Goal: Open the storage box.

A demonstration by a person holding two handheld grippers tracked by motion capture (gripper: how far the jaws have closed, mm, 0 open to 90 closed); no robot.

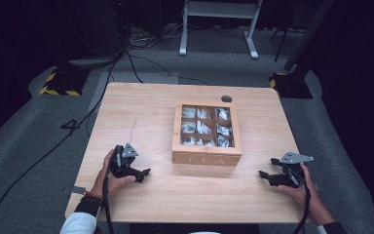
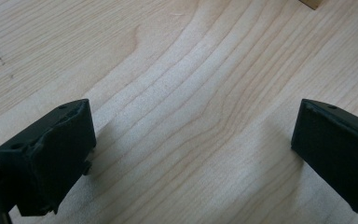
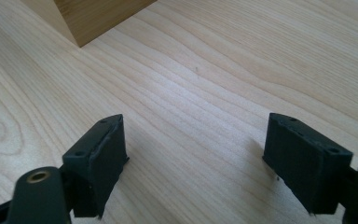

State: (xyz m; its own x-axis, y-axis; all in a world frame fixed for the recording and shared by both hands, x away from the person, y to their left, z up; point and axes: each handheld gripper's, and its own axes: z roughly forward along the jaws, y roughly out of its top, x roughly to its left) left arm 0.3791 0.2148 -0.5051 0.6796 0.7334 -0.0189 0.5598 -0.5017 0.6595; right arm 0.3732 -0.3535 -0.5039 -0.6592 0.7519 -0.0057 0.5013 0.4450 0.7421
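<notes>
A: Where is the tea box (image 1: 207, 131) seen?

B: It is set near the middle of the table (image 1: 146, 109), slightly toward the far side. The lid is shut, and nine compartments of white packets (image 1: 203, 127) are seen through its panes. "TEA" is lettered on the front wall.

A: And the left gripper (image 1: 142, 174)?

B: It is held low over the wood at the near left, jaws aimed toward the box, well apart from it. In the left gripper view the jaws are spread wide and nothing but bare wood grain is seen between them. A box corner (image 2: 311, 3) is just caught at the top right edge of that view.

A: The right gripper (image 1: 268, 167)?

B: It is held at the near right, aimed inward at the box, also well apart from it. In the right gripper view the jaws are parted wide over bare wood, nothing grasped. A corner of the box (image 3: 93, 16) is seen at the top left there.

A: Anything beyond?

B: A dark hole (image 1: 226, 98) is seen by the table's far edge. Cables (image 1: 44, 156) are trailed over the grey floor, and a white frame (image 1: 219, 24) is stood behind.
</notes>
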